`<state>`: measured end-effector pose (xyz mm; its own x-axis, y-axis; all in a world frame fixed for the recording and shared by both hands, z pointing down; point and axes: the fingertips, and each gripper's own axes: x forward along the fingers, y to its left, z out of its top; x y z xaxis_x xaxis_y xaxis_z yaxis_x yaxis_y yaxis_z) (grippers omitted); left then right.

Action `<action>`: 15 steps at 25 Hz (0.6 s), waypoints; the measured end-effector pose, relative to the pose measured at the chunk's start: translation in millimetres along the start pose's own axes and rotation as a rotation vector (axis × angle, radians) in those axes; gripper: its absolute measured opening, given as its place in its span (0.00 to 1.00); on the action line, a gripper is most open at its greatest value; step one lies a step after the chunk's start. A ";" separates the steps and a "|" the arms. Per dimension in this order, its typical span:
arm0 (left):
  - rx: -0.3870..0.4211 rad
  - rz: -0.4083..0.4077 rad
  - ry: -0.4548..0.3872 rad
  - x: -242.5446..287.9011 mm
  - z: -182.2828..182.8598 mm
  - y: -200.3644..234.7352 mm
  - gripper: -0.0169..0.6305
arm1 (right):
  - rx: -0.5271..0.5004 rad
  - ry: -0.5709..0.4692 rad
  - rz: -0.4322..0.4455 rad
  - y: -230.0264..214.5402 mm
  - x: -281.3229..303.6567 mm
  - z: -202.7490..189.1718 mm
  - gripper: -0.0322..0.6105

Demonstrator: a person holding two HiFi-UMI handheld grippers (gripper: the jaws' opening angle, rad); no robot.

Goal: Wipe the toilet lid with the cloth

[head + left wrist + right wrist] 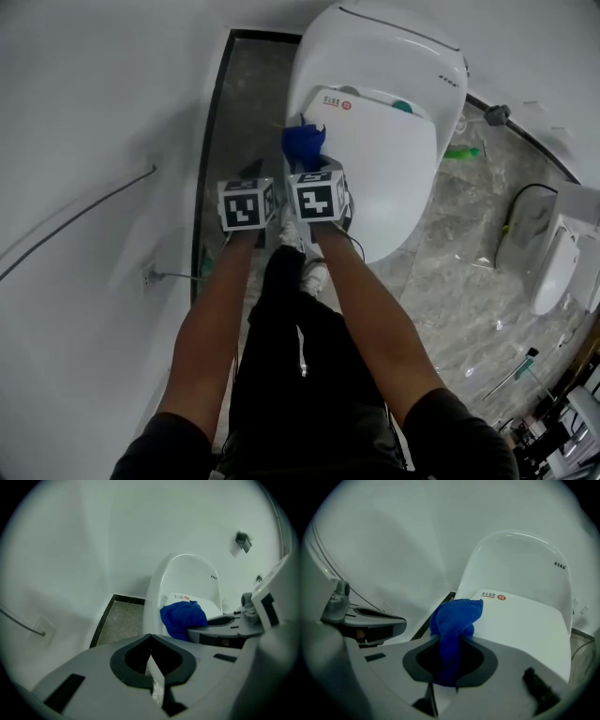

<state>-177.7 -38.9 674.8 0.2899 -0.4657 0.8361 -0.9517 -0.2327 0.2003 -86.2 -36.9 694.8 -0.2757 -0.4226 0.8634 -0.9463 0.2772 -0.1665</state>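
Nearest us, our 2 grippers sit side by side. The left gripper (150, 645) has its jaws pressed together on nothing, above the dark floor (246, 103) beside the toilet. The right gripper (449, 660) is clamped on the blue cloth (455, 618). Its bunched length points straight forward out of the jaws, tip over the lid's left rear edge. The toilet lid (524, 623) lies closed, its long axis running away from us to the labelled hinge end and the tank (520, 564) beyond.

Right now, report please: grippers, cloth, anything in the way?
Right gripper shut on cloth, at lid edge. Left gripper shut, empty, alongside. Lid down, nothing blocking.
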 end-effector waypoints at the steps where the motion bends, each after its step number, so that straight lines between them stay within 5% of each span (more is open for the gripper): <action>1: -0.007 -0.002 -0.002 -1.1 -1.0 1.4 0.04 | 0.005 -0.003 -0.006 -2.9 -0.2 -0.8 0.16; 8: 0.033 -0.050 -0.001 0.5 -4.5 -27.6 0.04 | 0.066 -0.040 -0.078 -47.7 -20.5 -13.8 0.16; 15: 0.097 -0.156 0.004 13.6 -2.0 -101.9 0.04 | 0.141 -0.077 -0.175 -120.3 -54.9 -46.1 0.16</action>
<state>-77.0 -19.8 666.7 0.4327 -0.4139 0.8009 -0.8809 -0.3829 0.2780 50.5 -7.3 689.4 -0.1123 -0.5195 0.8470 -0.9935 0.0734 -0.0867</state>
